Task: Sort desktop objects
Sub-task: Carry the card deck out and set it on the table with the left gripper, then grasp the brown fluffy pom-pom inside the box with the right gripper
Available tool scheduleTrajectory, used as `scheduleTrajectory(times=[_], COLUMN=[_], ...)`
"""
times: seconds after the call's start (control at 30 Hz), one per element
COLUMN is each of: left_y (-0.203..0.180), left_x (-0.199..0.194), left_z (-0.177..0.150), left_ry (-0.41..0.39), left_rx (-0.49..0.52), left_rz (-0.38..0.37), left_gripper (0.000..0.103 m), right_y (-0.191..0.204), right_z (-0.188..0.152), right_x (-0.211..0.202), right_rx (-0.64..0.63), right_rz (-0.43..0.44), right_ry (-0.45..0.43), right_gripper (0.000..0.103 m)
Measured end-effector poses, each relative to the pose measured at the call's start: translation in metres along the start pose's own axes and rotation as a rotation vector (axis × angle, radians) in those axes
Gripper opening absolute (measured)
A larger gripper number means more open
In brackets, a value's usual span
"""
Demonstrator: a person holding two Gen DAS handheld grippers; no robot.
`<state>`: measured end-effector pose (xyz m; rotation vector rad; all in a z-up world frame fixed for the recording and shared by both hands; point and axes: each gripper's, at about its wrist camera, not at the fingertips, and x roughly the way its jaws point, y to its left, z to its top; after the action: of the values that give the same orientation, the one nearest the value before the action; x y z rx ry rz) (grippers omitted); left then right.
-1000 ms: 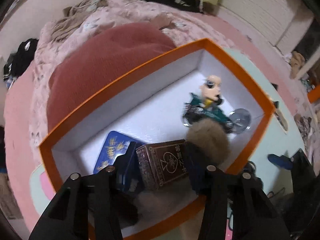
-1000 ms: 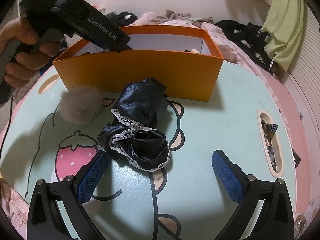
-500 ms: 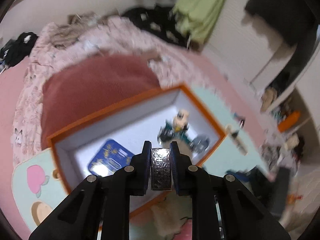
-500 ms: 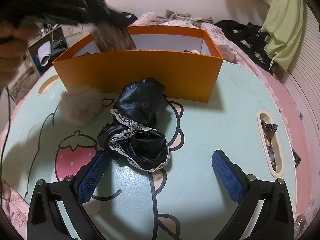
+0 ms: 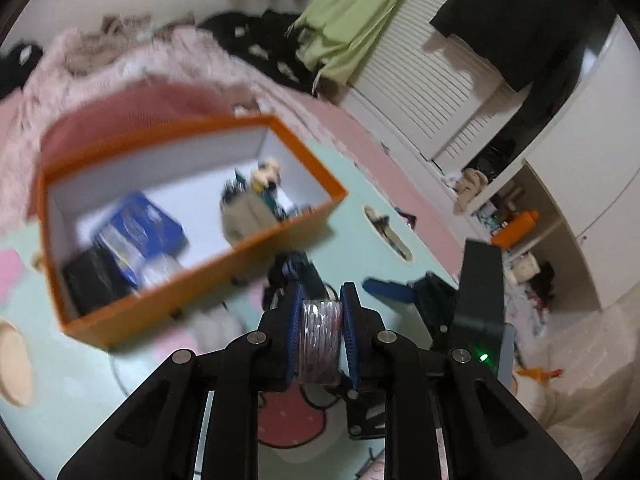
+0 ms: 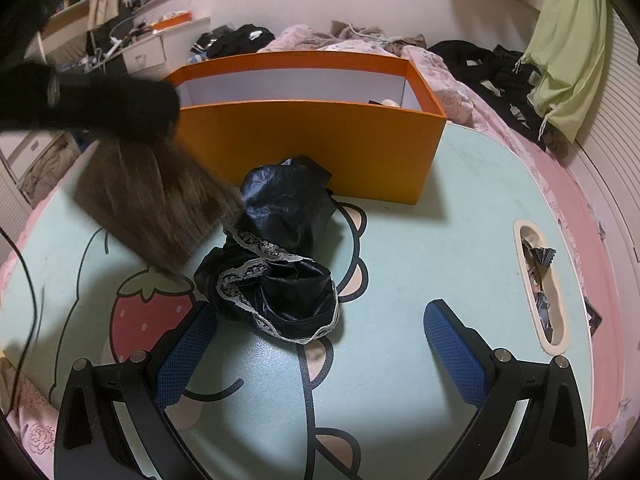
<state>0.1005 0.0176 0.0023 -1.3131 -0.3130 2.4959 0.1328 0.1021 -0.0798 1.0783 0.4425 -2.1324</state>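
A flat card box [image 5: 321, 340] is clamped edge-on between the blue pads of the left tongs [image 5: 321, 320]; its narrow dark-red side, covered with a fine pale pattern, is turned toward the left wrist camera. In the right wrist view the same box [image 6: 160, 204] is seen as a blurred brown rectangle hanging under the black left tongs [image 6: 132, 108], above the tabletop [image 6: 420, 248] and to the left of the right tongs.

The right tongs [image 6: 316, 336] are spread wide with nothing between the pads. Just ahead of them, close to the left pad, a crumpled black garment [image 6: 280, 248] edged with white lace lies on the mint tabletop, which is printed with a strawberry and a cartoon figure.

Beyond the garment an orange box [image 6: 320, 140] with a white interior stands open. From the left tongs it is seen ahead and to the left [image 5: 192, 276], and inside it a blue tin [image 5: 136, 224], a dark item in the near corner [image 5: 92, 280], a beige fluffy ball [image 5: 244, 216] and a small figurine [image 5: 266, 176] can be made out, all blurred. To the right of the right tongs an oval recess [image 6: 540, 288] in the tabletop holds small dark bits.
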Motion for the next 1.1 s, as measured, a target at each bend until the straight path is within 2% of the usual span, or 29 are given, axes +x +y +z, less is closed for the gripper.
scheduleTrajectory(times=[0.03,0.07,0.17,0.2,0.3,0.47,0.53,0.63,0.77,0.8,0.87,0.93,1.07,1.1], left_y=[0.002,0.002,0.002,0.000,-0.004,-0.003,0.000,-0.001,-0.003,-0.004,-0.010,-0.014,-0.018,-0.017], left_x=[-0.001,-0.005,-0.023,-0.029,-0.043,-0.045,-0.046,-0.041,-0.016,-0.009,0.000,0.006,0.013,0.015], left_z=[-0.003,-0.007,-0.019,-0.025,-0.047,-0.088,-0.106,-0.123,-0.135,-0.136,-0.136,-0.132,-0.124,-0.121], left_ry=[-0.008,-0.028,-0.118,-0.146,-0.165,-0.109,-0.091,-0.045,0.030,0.047,0.039,0.050,0.045,0.041], left_rx=[-0.012,-0.018,-0.013,0.000,0.028,0.041,0.036,0.056,0.093,0.098,0.139,0.152,0.151,0.143], left_rz=[0.007,0.024,0.156,0.194,0.261,0.382,0.385,0.345,0.449,0.459,0.489,0.463,0.465,0.470], left_gripper=[0.024,0.031,0.056,0.060,0.065,0.066,0.066,0.066,0.066,0.070,0.077,0.080,0.083,0.083], right_y=[0.000,0.000,0.000,0.000,-0.002,-0.004,-0.005,-0.007,-0.012,-0.014,-0.017,-0.021,-0.024,-0.022], right_z=[0.000,0.000,-0.001,0.000,0.003,0.005,0.004,0.003,0.001,0.000,0.000,0.001,0.020,0.027], right_x=[-0.001,0.000,0.000,0.000,0.000,0.001,0.000,-0.001,-0.005,-0.006,-0.012,-0.021,-0.039,-0.042], right_rx=[0.000,0.000,-0.001,-0.002,0.000,0.011,0.017,0.030,0.054,0.062,0.080,0.086,0.068,0.057], right_rz=[0.000,0.000,0.000,0.000,-0.003,-0.014,-0.018,-0.020,0.012,0.021,0.032,0.040,0.079,0.086], right_ry=[0.000,0.000,0.000,0.001,0.002,0.004,0.005,0.005,0.003,0.003,-0.008,-0.024,-0.067,-0.078], right_gripper=[0.103,0.103,0.103,0.103,0.103,0.103,0.103,0.103,0.103,0.103,0.097,0.084,0.077,0.073])
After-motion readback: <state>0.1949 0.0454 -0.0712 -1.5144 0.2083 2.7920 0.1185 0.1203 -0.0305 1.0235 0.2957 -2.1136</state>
